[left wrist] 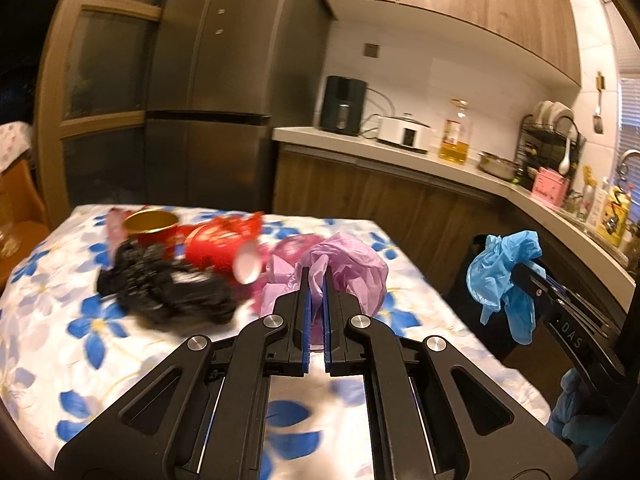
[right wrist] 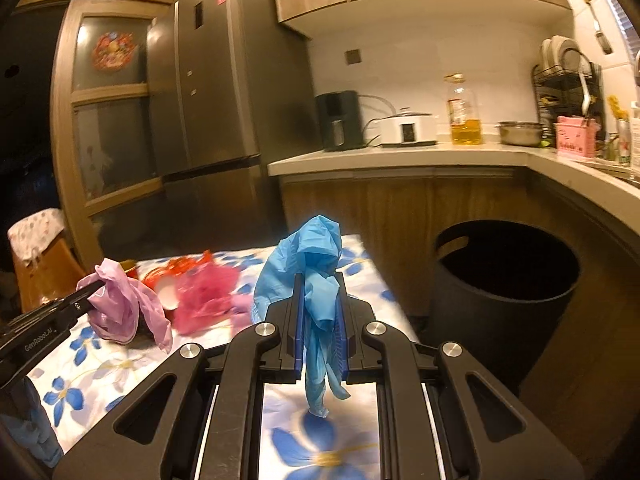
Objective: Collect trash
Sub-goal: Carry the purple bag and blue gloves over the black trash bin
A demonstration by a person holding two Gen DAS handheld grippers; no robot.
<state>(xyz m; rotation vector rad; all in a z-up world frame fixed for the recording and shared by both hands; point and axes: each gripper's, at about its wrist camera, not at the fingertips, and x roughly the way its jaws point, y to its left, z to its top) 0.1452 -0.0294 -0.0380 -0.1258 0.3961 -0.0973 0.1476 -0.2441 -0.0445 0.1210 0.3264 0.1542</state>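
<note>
My left gripper [left wrist: 317,276] is shut on a crumpled purple plastic bag [left wrist: 352,264] and holds it above the flowered table [left wrist: 100,344]. It also shows in the right wrist view [right wrist: 120,308]. My right gripper [right wrist: 318,280] is shut on a blue plastic bag [right wrist: 308,264] at the table's right edge; it shows in the left wrist view [left wrist: 500,272] too. A black bag [left wrist: 160,284], red wrappers [left wrist: 216,244], a red cup [left wrist: 154,228] and pink plastic [right wrist: 208,296] lie on the table. A black trash bin [right wrist: 504,280] stands open on the floor to the right.
A kitchen counter [right wrist: 400,160] runs behind and right, with an oil bottle [right wrist: 464,116], a cooker [right wrist: 404,128], a pot and a dish rack [right wrist: 568,80]. A tall fridge [right wrist: 224,92] stands behind the table. A wooden chair [right wrist: 44,264] is at left.
</note>
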